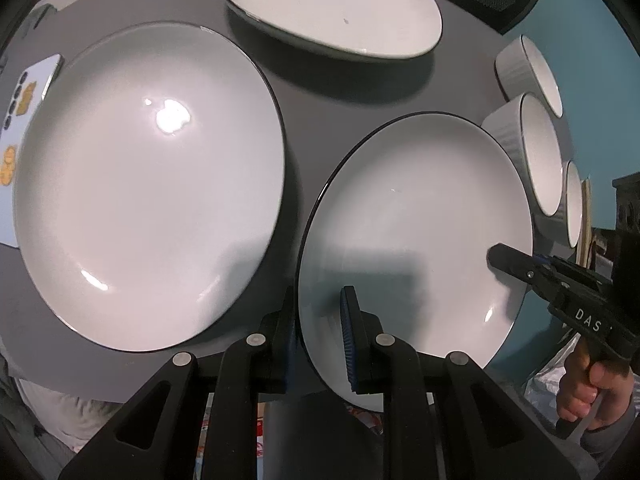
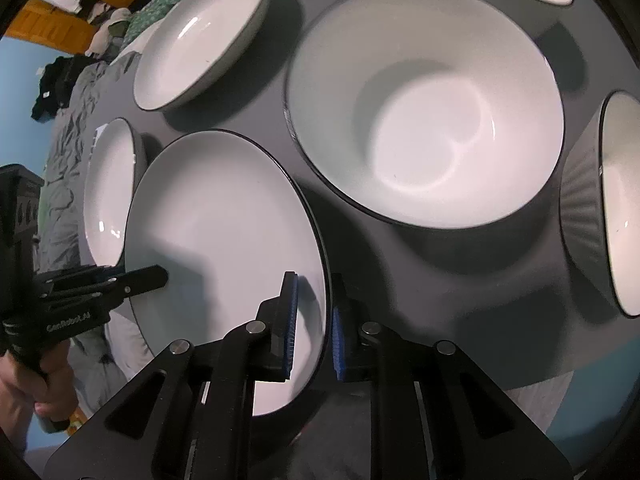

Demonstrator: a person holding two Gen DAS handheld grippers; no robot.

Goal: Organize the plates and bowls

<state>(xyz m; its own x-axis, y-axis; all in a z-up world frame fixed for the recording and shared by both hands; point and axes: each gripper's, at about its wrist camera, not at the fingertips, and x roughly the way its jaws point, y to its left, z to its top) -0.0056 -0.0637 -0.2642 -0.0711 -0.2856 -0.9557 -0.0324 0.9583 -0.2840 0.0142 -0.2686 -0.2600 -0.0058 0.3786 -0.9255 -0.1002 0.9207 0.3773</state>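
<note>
The small plate [image 1: 416, 240] is sitting between the two grippers, its rim caught from opposite sides. It is hanging partly over the near edge of the grey table [image 1: 304, 92] and appears slightly tilted, so it looks lifted rather than resting flat, though this is hard to tell for sure. The left gripper [image 1: 320, 332] is straddling the plate's left rim, one blue pad above the white face and one below; its jaws are looking closed on the rim. The right gripper [image 2: 314, 320] is straddling the opposite rim in the same way, and it too seems to be clamping the edge. Being round, the plate has no long axis; both hands are equally near.

It is white and glossy with a thin dark rim, shallow and empty.

Just beside it to the left is lying the large plate [image 1: 148, 184], the likely stacking target. A deep bowl [image 2: 424, 108] is standing to the right, an oval dish [image 1: 332, 4] farther back.
</note>
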